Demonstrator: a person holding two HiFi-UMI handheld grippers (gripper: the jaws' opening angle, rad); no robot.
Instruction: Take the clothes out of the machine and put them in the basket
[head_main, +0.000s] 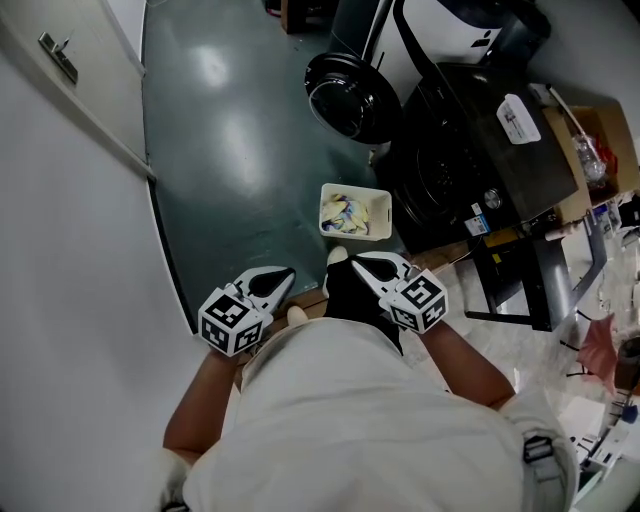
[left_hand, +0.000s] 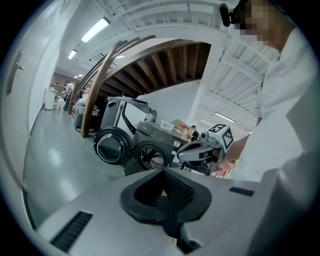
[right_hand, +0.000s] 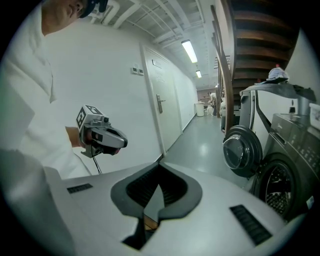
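Here the left tongs (head_main: 283, 278) and right tongs (head_main: 362, 264) sit clenched, empty; the machine (head_main: 490, 160) shows only darkness inside.

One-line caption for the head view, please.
Left gripper and right gripper shut, empty, before the open washing machine and white basket.

Head view looks steeply down; gripper views look low (nearly level) at the far washing machine (head_main: 480, 150) all share.
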